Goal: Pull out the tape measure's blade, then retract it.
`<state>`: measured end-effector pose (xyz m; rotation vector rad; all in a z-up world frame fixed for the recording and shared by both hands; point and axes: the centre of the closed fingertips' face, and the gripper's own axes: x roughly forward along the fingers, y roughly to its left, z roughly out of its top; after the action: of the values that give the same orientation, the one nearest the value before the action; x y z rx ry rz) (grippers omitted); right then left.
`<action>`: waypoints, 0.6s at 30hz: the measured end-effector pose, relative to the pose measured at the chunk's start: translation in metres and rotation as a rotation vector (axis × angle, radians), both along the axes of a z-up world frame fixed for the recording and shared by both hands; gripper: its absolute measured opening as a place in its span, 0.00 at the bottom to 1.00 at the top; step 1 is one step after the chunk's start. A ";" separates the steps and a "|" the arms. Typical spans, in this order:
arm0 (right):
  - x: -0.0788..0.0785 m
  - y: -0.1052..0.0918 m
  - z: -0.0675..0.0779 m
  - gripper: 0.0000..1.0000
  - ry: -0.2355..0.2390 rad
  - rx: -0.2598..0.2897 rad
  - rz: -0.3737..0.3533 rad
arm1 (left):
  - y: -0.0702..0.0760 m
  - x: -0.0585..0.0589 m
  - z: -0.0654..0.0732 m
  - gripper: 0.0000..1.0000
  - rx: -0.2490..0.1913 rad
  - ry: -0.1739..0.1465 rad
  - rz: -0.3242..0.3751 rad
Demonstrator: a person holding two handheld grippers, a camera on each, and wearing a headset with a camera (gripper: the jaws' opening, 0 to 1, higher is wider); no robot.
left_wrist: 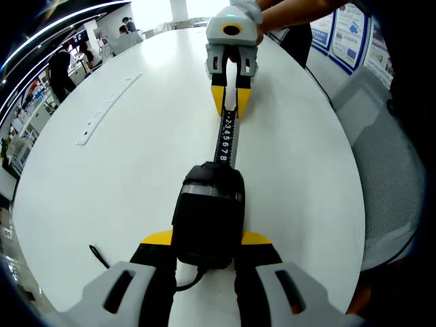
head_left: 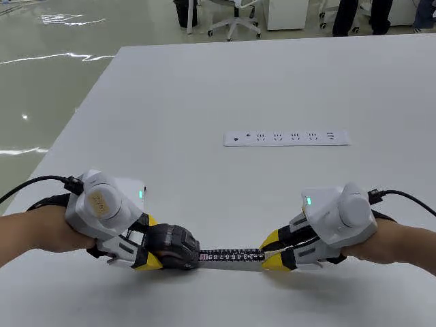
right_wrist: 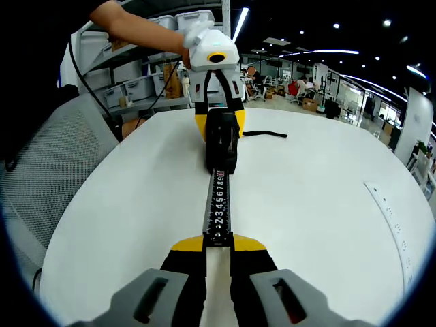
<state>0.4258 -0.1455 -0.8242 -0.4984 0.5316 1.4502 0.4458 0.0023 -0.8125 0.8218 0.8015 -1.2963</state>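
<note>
A black tape measure (head_left: 172, 246) lies near the table's front edge, and my left gripper (head_left: 148, 251) is shut on its case (left_wrist: 208, 214). A short length of blade (head_left: 231, 256) with printed numbers runs out of the case to the right. My right gripper (head_left: 271, 252) is shut on the blade's free end (right_wrist: 219, 240). In the left gripper view the blade (left_wrist: 225, 139) stretches ahead to the right gripper (left_wrist: 231, 102). In the right gripper view the blade (right_wrist: 219, 204) leads to the case (right_wrist: 222, 142) held by the left gripper (right_wrist: 219, 126).
A white power strip (head_left: 287, 138) lies flat mid-table, beyond the grippers. The white table (head_left: 204, 88) stretches wide and bare around it. Office chairs (head_left: 231, 17) and a person's legs stand past the far edge. A grey mesh chair (left_wrist: 392, 170) sits beside the table.
</note>
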 end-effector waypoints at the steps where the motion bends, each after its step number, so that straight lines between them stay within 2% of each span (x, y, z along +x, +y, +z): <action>1: 0.000 0.000 0.000 0.11 -0.002 -0.001 0.000 | 0.000 0.000 0.000 0.28 0.000 0.000 0.000; 18: 0.001 -0.005 -0.002 0.11 0.001 -0.007 -0.002 | 0.001 0.001 0.000 0.28 -0.001 0.001 0.000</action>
<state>0.4265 -0.1505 -0.8259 -0.5023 0.5380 1.4474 0.4465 0.0031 -0.8129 0.8202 0.8016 -1.2967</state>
